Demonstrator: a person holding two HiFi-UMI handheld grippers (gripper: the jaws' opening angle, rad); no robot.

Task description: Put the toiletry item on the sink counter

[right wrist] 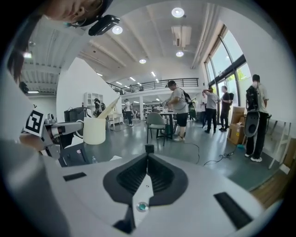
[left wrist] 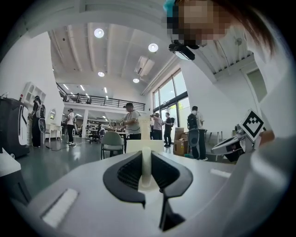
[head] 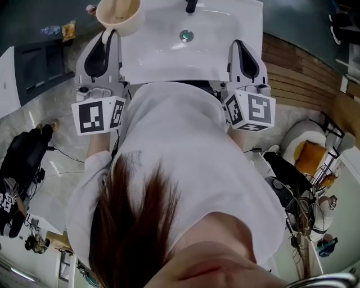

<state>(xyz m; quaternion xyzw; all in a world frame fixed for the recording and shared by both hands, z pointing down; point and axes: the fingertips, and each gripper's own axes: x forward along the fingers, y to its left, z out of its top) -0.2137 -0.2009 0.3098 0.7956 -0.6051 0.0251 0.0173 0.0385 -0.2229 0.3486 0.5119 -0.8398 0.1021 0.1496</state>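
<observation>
A cream cup (head: 118,16) hangs above the far left corner of the white sink (head: 225,62), beside the basin. My left gripper (head: 111,35) is shut on the cup's edge; the left gripper view shows the cream wall (left wrist: 146,162) pinched between the dark pads. From the right gripper view the cup (right wrist: 95,131) has a pale stick-like item (right wrist: 109,110) leaning out of it. My right gripper (head: 243,46) hovers over the sink's near right corner, shut with nothing in it, its tips (right wrist: 149,149) meeting. The drain (head: 186,36) lies between the grippers.
A dark faucet (head: 192,5) stands at the sink's far edge. A dark cabinet top (head: 39,67) with a small packet (head: 68,29) lies to the left. A white seat with a yellow cushion (head: 308,154) and cables are on the right floor. Several people stand beyond.
</observation>
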